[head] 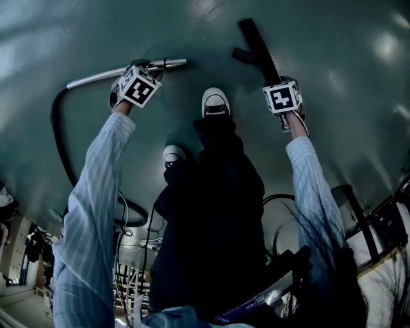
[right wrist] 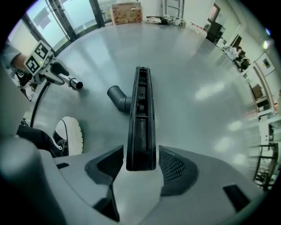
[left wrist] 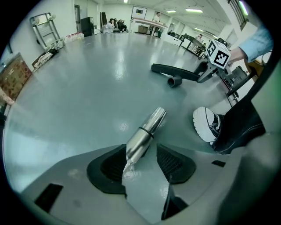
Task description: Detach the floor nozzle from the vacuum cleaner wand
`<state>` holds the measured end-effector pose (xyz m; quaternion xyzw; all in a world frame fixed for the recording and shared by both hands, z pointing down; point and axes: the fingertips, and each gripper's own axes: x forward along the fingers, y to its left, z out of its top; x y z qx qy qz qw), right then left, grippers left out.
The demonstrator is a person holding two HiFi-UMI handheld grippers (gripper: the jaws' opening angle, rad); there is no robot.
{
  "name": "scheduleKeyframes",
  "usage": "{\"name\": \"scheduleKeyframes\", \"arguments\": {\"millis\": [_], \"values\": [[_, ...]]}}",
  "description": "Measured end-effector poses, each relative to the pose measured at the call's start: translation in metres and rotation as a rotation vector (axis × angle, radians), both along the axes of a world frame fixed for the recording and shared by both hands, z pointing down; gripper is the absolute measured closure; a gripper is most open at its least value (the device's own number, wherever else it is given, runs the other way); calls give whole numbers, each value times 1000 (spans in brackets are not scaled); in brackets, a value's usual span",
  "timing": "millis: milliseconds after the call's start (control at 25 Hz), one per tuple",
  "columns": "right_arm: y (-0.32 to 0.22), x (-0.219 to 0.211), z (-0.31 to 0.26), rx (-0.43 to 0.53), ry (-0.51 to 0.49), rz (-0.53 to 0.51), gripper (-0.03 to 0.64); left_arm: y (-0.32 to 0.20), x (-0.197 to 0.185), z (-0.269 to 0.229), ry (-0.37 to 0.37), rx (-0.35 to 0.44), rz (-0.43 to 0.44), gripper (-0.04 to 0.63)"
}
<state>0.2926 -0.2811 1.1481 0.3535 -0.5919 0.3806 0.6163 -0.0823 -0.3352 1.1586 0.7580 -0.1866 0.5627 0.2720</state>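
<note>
The silver wand point(head: 96, 77) runs from the black hose point(head: 57, 134) to a bare open end point(head: 179, 62). My left gripper point(head: 150, 67) is shut on it near that end. In the left gripper view the wand point(left wrist: 147, 132) slants up from between the pads of that gripper point(left wrist: 141, 160). The black floor nozzle point(head: 256, 41) lies apart from the wand, to its right on the floor. The nozzle's near end point(right wrist: 141, 154) sits between the jaws of my right gripper point(right wrist: 140, 165), which points straight down. A thin gap shows on each side of that end. The nozzle's neck point(right wrist: 116, 96) sticks out to the left.
The person's white-toed shoes point(head: 216, 101) stand between the two grippers on the grey-green floor point(head: 346, 51). Cables and the vacuum's body point(head: 134, 250) lie behind the legs. A cardboard box point(right wrist: 127, 12) and a trolley point(left wrist: 46, 28) stand far off by the walls.
</note>
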Motion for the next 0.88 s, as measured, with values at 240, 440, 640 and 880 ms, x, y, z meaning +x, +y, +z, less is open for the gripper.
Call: {"name": "scheduleKeyframes", "arguments": {"millis": [240,440,640,880], "values": [[-11,-1,-56,118,-12,50,383,10,0,-50,23,3,-177,402],[-9,-25,-118,171,-98,135,383,21,25,-117,84,44,-244,403],[-6,-68,-181,214,-248,286,388,38,40,-190,143,69,-379,405],[-12,-106,-265,238,-320,392,535,44,36,-271,190,61,-601,405]]}}
